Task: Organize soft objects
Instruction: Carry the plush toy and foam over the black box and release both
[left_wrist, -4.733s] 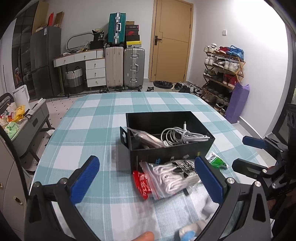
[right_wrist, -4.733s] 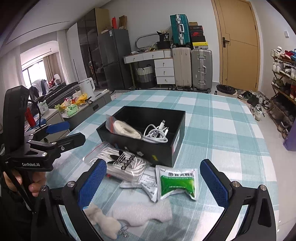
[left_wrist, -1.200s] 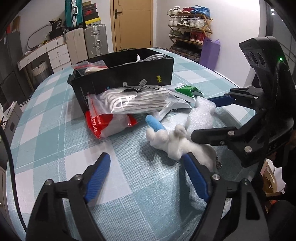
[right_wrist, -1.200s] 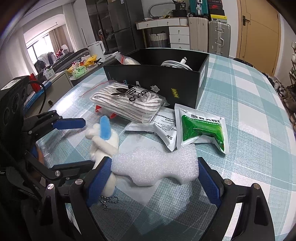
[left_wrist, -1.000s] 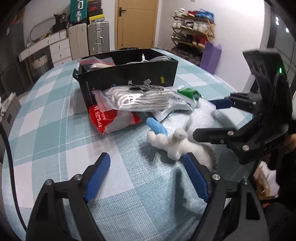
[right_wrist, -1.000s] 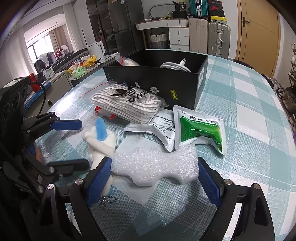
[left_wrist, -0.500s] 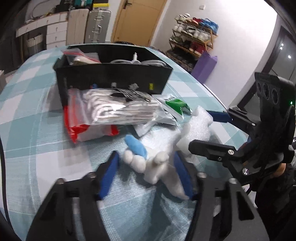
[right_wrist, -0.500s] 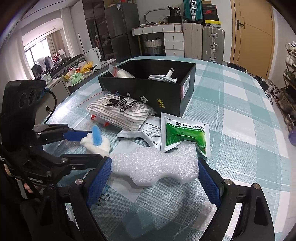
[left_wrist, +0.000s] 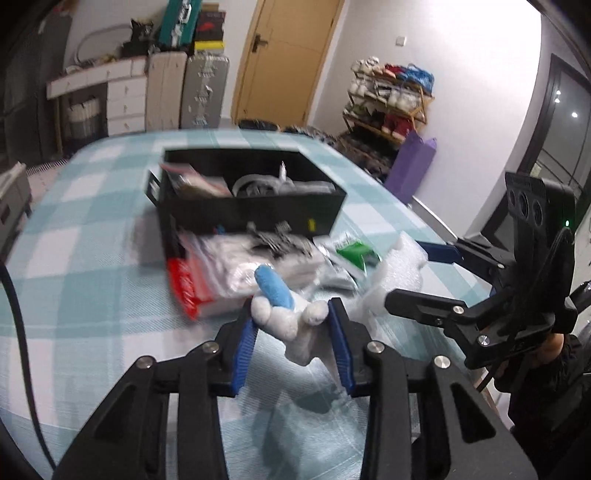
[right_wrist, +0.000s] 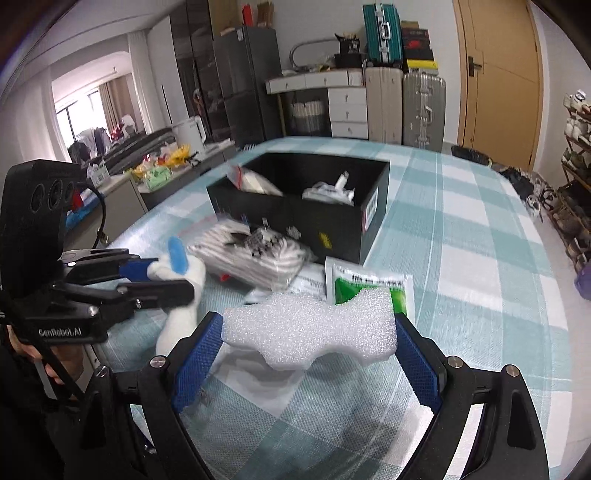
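My left gripper (left_wrist: 291, 347) is shut on a white plush toy (left_wrist: 291, 317) with a blue ear and holds it above the table; it also shows in the right wrist view (right_wrist: 181, 280). My right gripper (right_wrist: 308, 354) is shut on a white foam block (right_wrist: 310, 334), lifted off the cloth; the block also shows in the left wrist view (left_wrist: 399, 273). A black box (right_wrist: 314, 218) with cables and a bag inside stands beyond. A bag of white socks (right_wrist: 255, 254) lies in front of it.
A green sachet (right_wrist: 369, 282), a white packet (right_wrist: 306, 282) and a red pouch (left_wrist: 184, 288) lie by the box on the checked tablecloth (right_wrist: 480, 258). Suitcases, drawers, a door and a shoe rack stand beyond the table.
Both grippers have risen from the table with their loads. The left gripper closed on the plush toy and lifted it; the right lifted the foam block.
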